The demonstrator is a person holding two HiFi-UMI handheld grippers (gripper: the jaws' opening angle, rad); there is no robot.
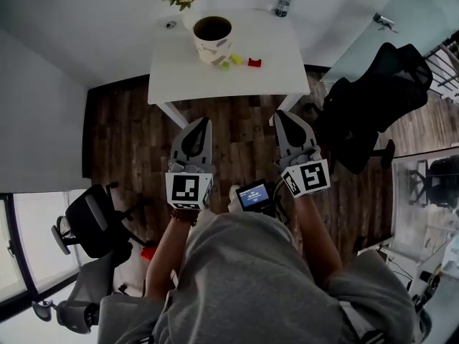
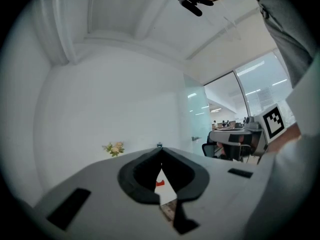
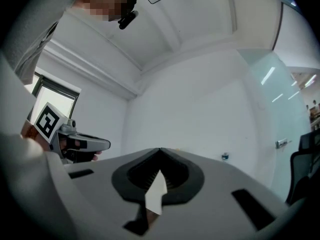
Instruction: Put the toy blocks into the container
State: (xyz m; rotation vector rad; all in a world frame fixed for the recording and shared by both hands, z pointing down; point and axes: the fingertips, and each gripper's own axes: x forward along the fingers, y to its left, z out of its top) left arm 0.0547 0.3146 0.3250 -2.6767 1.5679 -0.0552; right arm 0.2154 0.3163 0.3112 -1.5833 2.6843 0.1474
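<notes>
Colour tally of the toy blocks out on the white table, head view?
Red block: 1
Yellow-green blocks: 2
Total: 3
The inside of the container is too dark to count.

White table (image 1: 215,84) upper centre, container (image 1: 212,40) on it, green block (image 1: 224,66), yellow block (image 1: 236,59), red block (image 1: 254,62) just right of it, left gripper (image 1: 204,122) and right gripper (image 1: 281,116) mid-frame, black chair (image 1: 373,99) right.

Dark wood floor (image 1: 122,135), white table (image 1: 179,70)
</notes>
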